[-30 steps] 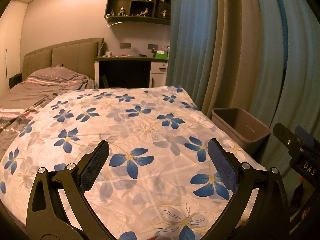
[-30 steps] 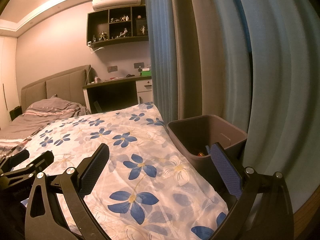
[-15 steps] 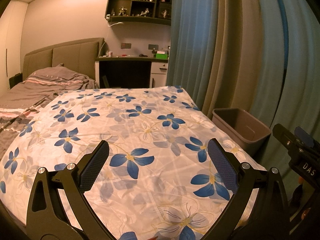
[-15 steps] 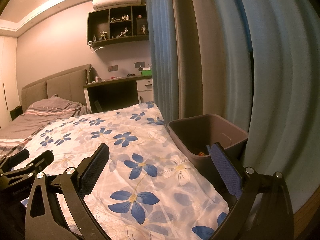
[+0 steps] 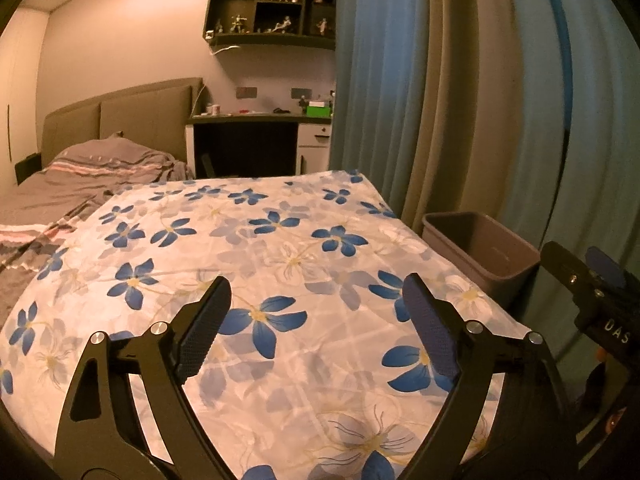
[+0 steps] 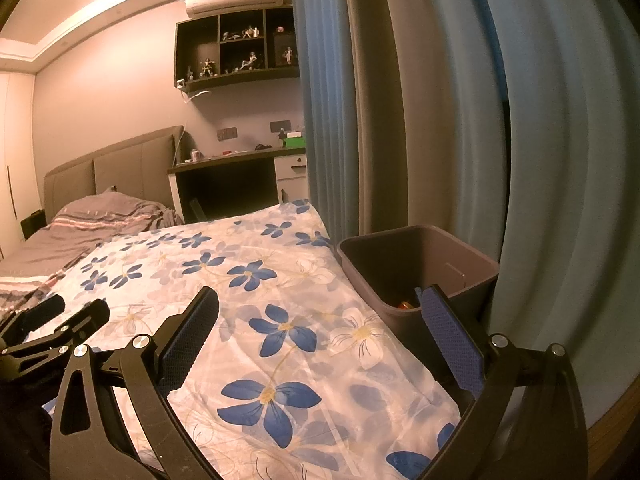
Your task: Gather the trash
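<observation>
A grey plastic bin [image 5: 480, 248] stands on the floor between the bed's right edge and the curtain. In the right wrist view the bin [image 6: 420, 264] is close ahead, and something small and orange [image 6: 406, 304] lies at its bottom. My left gripper [image 5: 316, 284] hovers over the floral bedspread [image 5: 280, 240]; its jaws are closing with nothing between them. My right gripper [image 6: 320, 294] stands open and empty, its right finger in front of the bin's near wall. I see no loose trash on the bedspread.
A blue and beige curtain [image 6: 440, 120] hangs close behind the bin. A grey striped quilt [image 5: 80, 176] lies at the head of the bed. Beyond it are a dark desk [image 5: 248, 144] and a wall shelf [image 5: 272, 12] with figurines.
The left gripper's jaws have drawn slightly closer together. Neither hand has moved, and the bin and bedspread look the same.
</observation>
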Motion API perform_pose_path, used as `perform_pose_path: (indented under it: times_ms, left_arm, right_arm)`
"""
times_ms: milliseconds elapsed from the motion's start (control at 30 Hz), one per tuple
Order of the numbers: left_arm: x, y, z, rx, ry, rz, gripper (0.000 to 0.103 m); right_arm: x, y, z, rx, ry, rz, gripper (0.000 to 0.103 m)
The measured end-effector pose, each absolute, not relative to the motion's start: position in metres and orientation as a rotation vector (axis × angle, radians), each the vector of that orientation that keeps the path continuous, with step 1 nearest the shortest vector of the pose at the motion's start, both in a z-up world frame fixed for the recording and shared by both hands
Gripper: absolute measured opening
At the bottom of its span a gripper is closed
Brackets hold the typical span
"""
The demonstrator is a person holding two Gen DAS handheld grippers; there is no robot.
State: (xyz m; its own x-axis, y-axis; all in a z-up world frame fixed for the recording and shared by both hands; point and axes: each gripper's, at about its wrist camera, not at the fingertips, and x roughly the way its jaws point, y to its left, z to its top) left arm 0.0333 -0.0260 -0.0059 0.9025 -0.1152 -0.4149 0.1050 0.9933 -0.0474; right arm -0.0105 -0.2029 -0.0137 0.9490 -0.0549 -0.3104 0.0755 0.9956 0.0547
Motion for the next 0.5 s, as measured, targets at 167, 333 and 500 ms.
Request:
perform_pose_path:
  times_ms: [167, 333, 500]
  left_arm:
    - [0.0342, -0.0225, -0.0012, -0.020, 0.413, -0.108, 0.086]
    - [0.0344, -0.0215, 0.0002, -0.021, 0.411, -0.101, 0.091]
    - [0.0314, -0.0207, 0.0039, -0.022, 0.404, -0.085, 0.097]
  right_arm:
    - [-0.0090, -0.2050, -0.0133, 0.066, 0.314, -0.066, 0.097]
    - [-0.0094, -0.2027, -0.0150, 0.069, 0.310, -0.068, 0.097]
    - [-0.0115, -0.2007, -0.0145, 0.073, 0.308, -0.069, 0.098]
